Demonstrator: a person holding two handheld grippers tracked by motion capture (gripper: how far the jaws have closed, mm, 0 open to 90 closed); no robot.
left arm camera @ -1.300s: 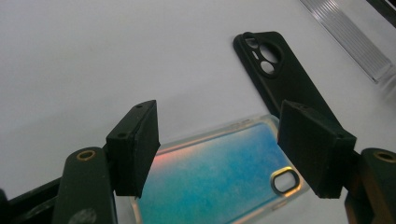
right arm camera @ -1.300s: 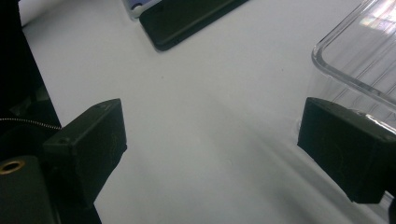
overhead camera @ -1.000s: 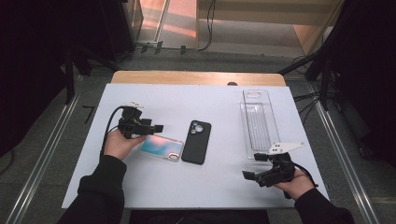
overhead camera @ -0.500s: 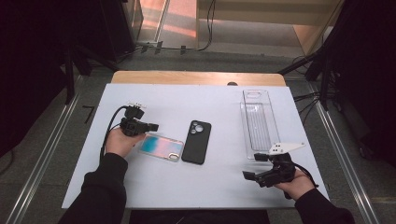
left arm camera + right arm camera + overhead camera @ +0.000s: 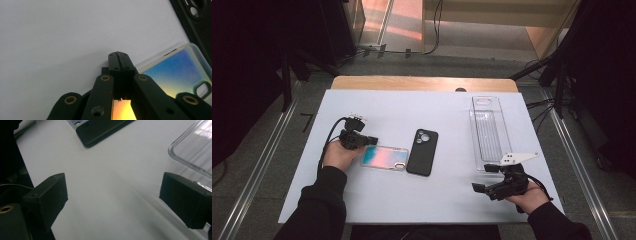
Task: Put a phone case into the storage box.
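An iridescent clear phone case (image 5: 384, 157) lies flat on the white table (image 5: 412, 110), with a black phone case (image 5: 422, 151) just to its right. My left gripper (image 5: 373, 140) sits low over the iridescent case's left end. In the left gripper view its jaws (image 5: 120, 56) are pressed together with nothing visible between them, and the iridescent case (image 5: 175, 72) shows beneath and beside them. My right gripper (image 5: 483, 178) rests near the front right with its jaws wide apart (image 5: 112, 197) over bare table.
A long clear plastic tray (image 5: 489, 131) lies at the right, its near end close to the right gripper's far jaw (image 5: 195, 147). The black case's corner (image 5: 102, 130) shows ahead of the right gripper. A wooden strip runs along the table's far edge.
The left gripper's jaws have come together and the hand has shifted slightly over the iridescent case's left end. The right hand has kept still.
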